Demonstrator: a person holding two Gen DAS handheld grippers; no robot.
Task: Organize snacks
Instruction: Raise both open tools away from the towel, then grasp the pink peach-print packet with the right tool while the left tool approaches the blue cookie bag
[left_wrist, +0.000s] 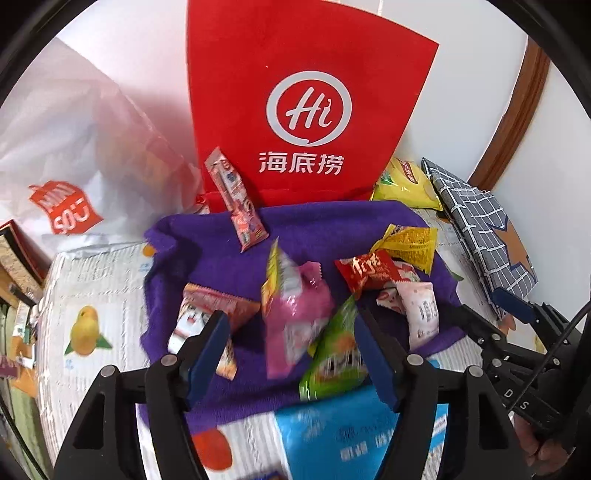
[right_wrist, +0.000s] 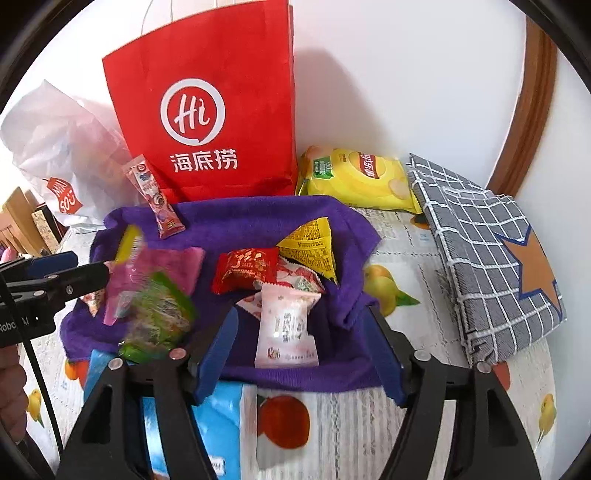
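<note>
Snack packets lie scattered on a purple towel spread over a fruit-printed tablecloth. At the towel's far edge a slim pink stick sachet leans against a red paper bag printed with a white "Hi" logo, which stands upright at the wall. Near the towel's middle sit a red wrapped snack and, touching it on the right, a yellow triangular packet. Just in front of them a pale pink packet lies lengthwise, overlapping a red-and-white wrapper.

Between the fingers of the left gripper a pink packet with a yellow strip and a green packet appear blurred and tilted; the blue pads stand apart on either side and press on neither, so the claw is open and holds nothing. An orange-and-white packet lies beside the left finger.

The right gripper is also open, its jaws wide to either side of the pale pink packet without touching it.

A yellow crisp bag rests at the far edge of the tablecloth, between the red bag and a grey checked cloth bag bearing an orange star. A white plastic bag slumps at the far left. A blue packet lies at the towel's near edge.
</note>
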